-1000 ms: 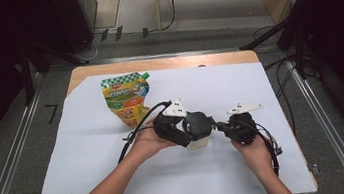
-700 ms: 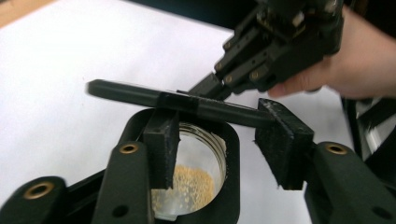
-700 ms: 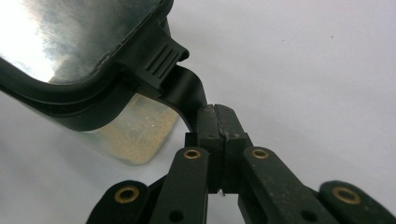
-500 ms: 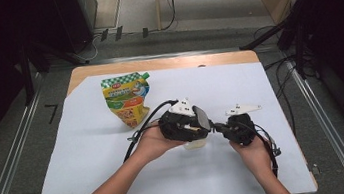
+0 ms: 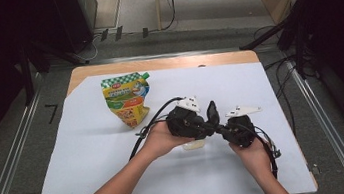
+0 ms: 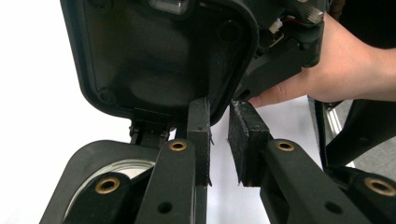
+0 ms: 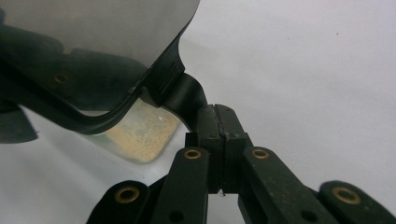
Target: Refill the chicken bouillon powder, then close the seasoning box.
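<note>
Left claw (image 6: 219,112) is moved toward right claw (image 7: 217,109), its jaws just closing to an empty slit; right claw is clamped, empty; tub (image 7: 140,140) is seen just beneath left claw.

My high cam sat above my side looking forward and down at the whole table (image 5: 257,73); both gripper cams looked along their jaws at close range, sharing the small jar (image 5: 194,145) (image 7: 140,140).

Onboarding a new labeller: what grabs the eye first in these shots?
The two black hand-held grippers meeting nose to nose near the middle of the white sheet, left and right, over a small container of pale powder. Then the bright yellow-green pouch standing behind them to the left.
</note>
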The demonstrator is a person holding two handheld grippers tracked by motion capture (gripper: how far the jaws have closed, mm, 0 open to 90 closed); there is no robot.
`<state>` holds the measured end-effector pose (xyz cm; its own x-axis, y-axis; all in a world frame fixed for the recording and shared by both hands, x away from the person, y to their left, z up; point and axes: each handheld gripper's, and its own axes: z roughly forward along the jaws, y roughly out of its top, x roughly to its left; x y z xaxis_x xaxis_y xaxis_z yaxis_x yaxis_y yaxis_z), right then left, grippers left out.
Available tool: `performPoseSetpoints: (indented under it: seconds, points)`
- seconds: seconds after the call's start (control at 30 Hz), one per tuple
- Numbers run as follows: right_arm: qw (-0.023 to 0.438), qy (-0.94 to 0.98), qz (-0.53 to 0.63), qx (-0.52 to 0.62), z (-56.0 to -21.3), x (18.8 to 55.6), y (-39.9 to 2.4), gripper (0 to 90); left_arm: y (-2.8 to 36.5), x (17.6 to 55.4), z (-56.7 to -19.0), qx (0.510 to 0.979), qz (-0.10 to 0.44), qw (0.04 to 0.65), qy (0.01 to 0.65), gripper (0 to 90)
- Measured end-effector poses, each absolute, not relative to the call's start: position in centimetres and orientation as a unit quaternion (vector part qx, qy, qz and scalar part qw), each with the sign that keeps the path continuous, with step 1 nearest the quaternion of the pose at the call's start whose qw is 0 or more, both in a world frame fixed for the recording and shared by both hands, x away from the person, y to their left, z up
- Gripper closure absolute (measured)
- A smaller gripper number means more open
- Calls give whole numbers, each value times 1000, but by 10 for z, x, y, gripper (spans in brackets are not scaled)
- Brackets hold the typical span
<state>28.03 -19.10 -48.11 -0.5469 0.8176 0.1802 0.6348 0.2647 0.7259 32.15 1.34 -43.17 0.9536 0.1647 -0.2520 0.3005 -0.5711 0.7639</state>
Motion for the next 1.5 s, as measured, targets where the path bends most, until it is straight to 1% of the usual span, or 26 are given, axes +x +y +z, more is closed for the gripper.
performPoseSetpoints:
  seconds: [0.07,0.1,0.13,0.2,0.27,0.37,0.47,0.57,0.63,0.73,0.77,0.8,0.83,1.0,1.2,1.5]
  points:
    - [113,788,394,460,-481,281,-192,900,15,322,-432,882,-79,444,134,790]
    - [108,790,398,454,-481,282,-194,900,16,322,-432,883,-76,442,137,759]
    - [106,788,404,452,-480,282,-196,900,18,322,-431,882,-75,443,139,748]
    - [109,784,410,453,-477,279,-200,900,24,322,-429,882,-76,442,145,745]
    - [104,782,417,452,-473,273,-204,900,30,324,-428,882,-81,439,152,727]
    - [89,782,426,446,-470,260,-205,876,44,327,-427,879,-83,439,166,713]
    - [83,788,433,429,-468,247,-199,819,56,328,-425,879,-91,437,166,686]
    - [71,792,441,416,-467,236,-189,725,67,326,-422,878,-66,442,169,674]
    - [67,798,445,401,-467,229,-183,681,74,327,-420,878,-64,439,181,633]
    - [51,801,456,384,-467,224,-173,616,86,333,-419,869,-88,441,206,534]
    - [47,801,460,381,-467,222,-170,598,90,335,-419,868,-93,438,215,482]
    - [44,803,463,372,-467,222,-167,583,93,334,-419,868,-86,438,219,450]
    - [43,805,464,367,-467,220,-164,564,96,333,-417,867,-80,440,220,437]
    - [48,816,460,345,-468,217,-151,545,113,333,-409,862,-74,449,224,441]
    - [47,823,463,326,-473,216,-142,537,133,336,-407,862,-65,443,238,435]
    - [45,828,459,319,-474,218,-133,484,160,338,-405,861,-47,435,258,433]
